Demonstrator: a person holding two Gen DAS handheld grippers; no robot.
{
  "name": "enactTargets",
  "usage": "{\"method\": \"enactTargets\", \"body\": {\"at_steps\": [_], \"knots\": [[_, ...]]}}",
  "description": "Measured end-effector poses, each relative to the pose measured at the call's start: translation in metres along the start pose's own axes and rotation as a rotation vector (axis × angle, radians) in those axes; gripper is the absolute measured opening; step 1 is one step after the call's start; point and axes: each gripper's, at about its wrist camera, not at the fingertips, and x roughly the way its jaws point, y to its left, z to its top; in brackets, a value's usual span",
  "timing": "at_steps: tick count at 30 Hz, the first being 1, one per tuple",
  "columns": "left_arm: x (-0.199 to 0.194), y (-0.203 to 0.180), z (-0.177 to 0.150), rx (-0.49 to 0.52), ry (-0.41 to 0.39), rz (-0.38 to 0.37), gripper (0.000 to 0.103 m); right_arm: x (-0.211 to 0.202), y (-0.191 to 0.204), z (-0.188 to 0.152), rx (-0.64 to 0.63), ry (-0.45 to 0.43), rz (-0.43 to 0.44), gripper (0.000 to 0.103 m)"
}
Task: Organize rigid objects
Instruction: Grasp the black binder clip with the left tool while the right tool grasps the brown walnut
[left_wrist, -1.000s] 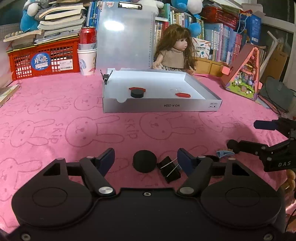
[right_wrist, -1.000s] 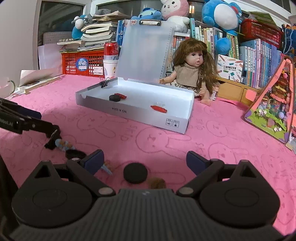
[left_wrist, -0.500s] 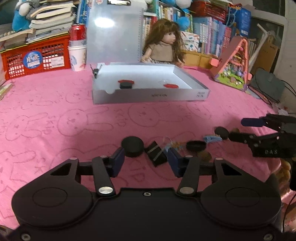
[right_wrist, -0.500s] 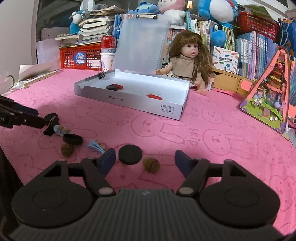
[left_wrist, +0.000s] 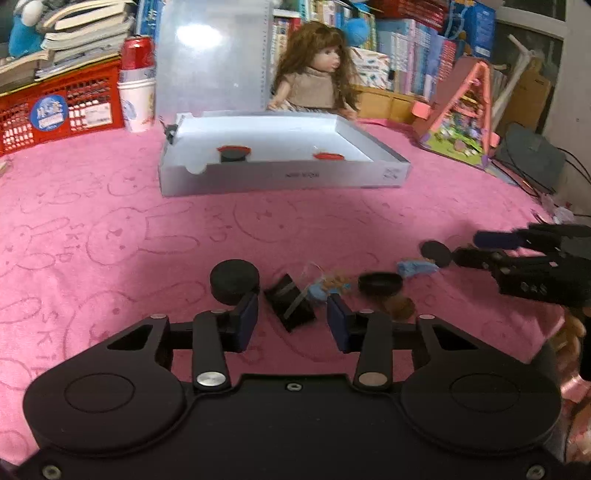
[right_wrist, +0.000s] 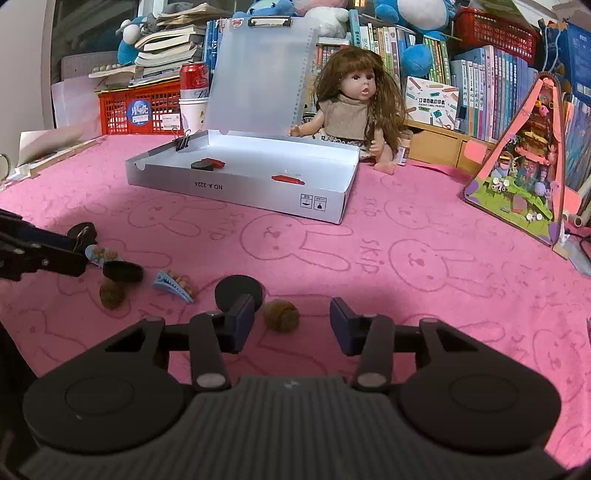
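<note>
Two grippers are working over the pink rabbit-print worktop (left_wrist: 110, 229). Left gripper (left_wrist: 291, 317), jaws just closing but not clenched, is straddling a black metal binder clip (left_wrist: 290, 301); a black round puck (left_wrist: 234, 280) is crowding its left finger. Right gripper (right_wrist: 291, 325), likewise closing, ungrasped, is flanking a brown fuzzy ball (right_wrist: 281, 314). Beyond, an open white box (right_wrist: 236, 181) is lying.

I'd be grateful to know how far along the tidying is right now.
Done: a black disc and two red pieces lie in the box. In hand: nothing gripped; the left gripper has been closing around the binder clip, the right gripper around a brown ball. Left: black discs, blue clips.
</note>
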Motion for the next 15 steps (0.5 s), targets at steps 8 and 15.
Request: {"method": "enactTargets", "body": {"at_steps": [8, 15], "knots": [[0.006, 0.010, 0.005, -0.040, -0.007, 0.024, 0.029, 0.004, -0.002, -0.002, 0.029, 0.009, 0.010, 0.040], [0.006, -0.001, -0.001, 0.006, -0.041, 0.052, 0.021, 0.003, 0.001, -0.002, 0.039, 0.001, 0.020, 0.025]]}}
